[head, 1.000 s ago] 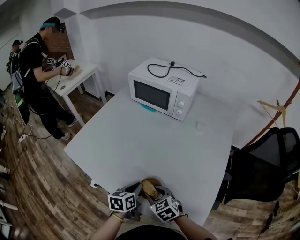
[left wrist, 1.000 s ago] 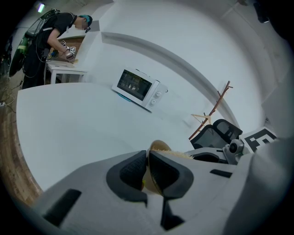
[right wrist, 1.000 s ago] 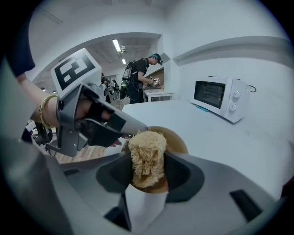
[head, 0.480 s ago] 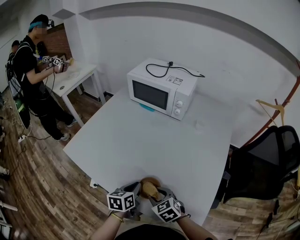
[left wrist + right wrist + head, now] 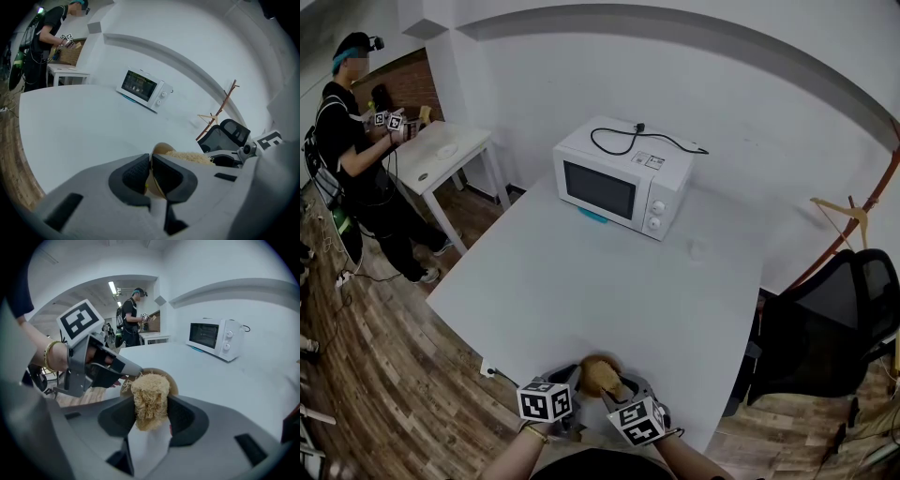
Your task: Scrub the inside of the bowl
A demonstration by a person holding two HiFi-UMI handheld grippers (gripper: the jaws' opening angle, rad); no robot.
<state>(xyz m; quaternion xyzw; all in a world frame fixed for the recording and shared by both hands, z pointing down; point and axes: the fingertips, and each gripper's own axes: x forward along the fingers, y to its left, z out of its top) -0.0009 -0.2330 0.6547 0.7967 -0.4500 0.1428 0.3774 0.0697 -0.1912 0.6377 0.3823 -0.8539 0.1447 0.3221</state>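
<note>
A tan wooden bowl (image 5: 600, 374) is held tilted at the near edge of the white table (image 5: 581, 281), just in front of me. My left gripper (image 5: 151, 163) is shut on the bowl's thin rim (image 5: 161, 150). My right gripper (image 5: 150, 414) is shut on a straw-coloured loofah scrubber (image 5: 150, 397), whose tip reaches into the bowl (image 5: 172, 383). In the right gripper view the left gripper (image 5: 123, 368) comes in from the left and pinches the rim. From the left gripper view the scrubber (image 5: 187, 157) lies just past the rim. The bowl's inside is mostly hidden.
A white microwave (image 5: 623, 178) with a black cord on top stands at the table's far side. A black chair (image 5: 844, 323) is at the right. A person (image 5: 352, 122) with grippers stands at a small white table (image 5: 445, 155) far left. Wooden floor lies left.
The scrubber and bowl have shifted only slightly between my grippers. The person in the background has stepped further left and raised their grippers.
</note>
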